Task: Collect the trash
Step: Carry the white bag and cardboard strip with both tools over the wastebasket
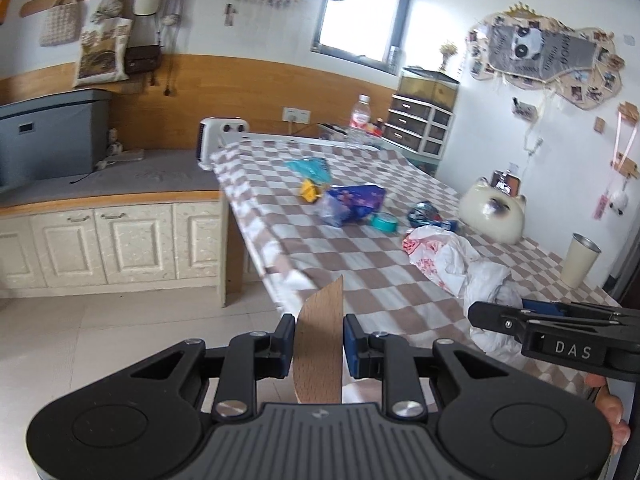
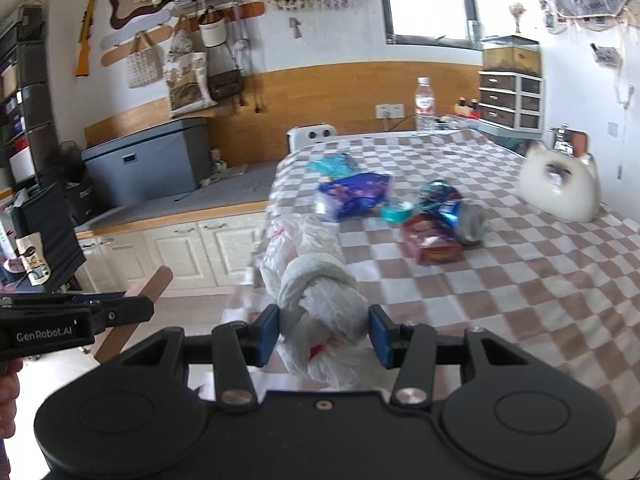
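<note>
**Holding the bag and the wooden piece above the checked surface**

Holding two things already, you have little freedom now. Your left claw (image 1: 319,346) is closed on a flat, light-brown wooden piece (image 1: 320,344); it looks stiff and thin, so it will not bend, but it may slide between the pads. Your right claw (image 2: 324,334) is closed on a white crumpled plastic bag with red print (image 2: 316,280), at its knotted, bunched part. This bag is soft and light, and the knot is the good place to hold, because loose film slips and tears.

More trash lies further on the brown-and-white checked surface (image 2: 500,304): a blue shiny snack wrapper (image 2: 354,194), a small teal round tub (image 2: 396,212), a crushed blue can (image 2: 450,208) and a dark red carton box (image 2: 434,242). The wrapper is slippery, so pinch it at a folded edge. Take the can across its dented middle.
</note>
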`<state>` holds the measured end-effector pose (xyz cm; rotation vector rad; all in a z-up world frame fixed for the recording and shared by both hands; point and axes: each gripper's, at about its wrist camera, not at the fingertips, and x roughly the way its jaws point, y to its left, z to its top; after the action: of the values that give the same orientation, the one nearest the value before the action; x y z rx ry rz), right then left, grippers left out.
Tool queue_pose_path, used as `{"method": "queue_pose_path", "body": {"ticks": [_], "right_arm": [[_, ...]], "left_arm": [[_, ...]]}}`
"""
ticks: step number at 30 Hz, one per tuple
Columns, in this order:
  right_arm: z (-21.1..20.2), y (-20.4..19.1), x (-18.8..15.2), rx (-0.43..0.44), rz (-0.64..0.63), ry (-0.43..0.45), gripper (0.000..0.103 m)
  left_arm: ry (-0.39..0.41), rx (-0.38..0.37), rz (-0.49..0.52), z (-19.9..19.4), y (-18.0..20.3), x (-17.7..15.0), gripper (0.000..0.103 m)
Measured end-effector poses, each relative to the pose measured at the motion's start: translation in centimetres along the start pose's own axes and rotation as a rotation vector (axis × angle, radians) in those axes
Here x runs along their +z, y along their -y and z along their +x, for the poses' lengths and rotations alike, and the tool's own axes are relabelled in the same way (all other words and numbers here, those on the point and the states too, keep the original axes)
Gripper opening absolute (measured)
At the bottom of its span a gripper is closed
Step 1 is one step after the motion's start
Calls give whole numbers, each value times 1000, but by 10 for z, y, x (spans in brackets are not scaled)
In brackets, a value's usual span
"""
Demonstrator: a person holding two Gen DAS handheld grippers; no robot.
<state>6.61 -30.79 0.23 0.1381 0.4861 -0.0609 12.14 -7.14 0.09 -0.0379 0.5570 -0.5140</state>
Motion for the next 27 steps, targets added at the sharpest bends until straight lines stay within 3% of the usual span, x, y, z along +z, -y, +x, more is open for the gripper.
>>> {"method": "queue_pose_path", "body": {"ticks": [16,27], "right_arm": [[37,-99,-15,174,-37,-44,49],[90,-149,-48,234,-25,-165,49]], "left_arm": [[5,155,-96,-38,-92,-24,27],[-71,216,-185,-22,-150,-51,27]]}}
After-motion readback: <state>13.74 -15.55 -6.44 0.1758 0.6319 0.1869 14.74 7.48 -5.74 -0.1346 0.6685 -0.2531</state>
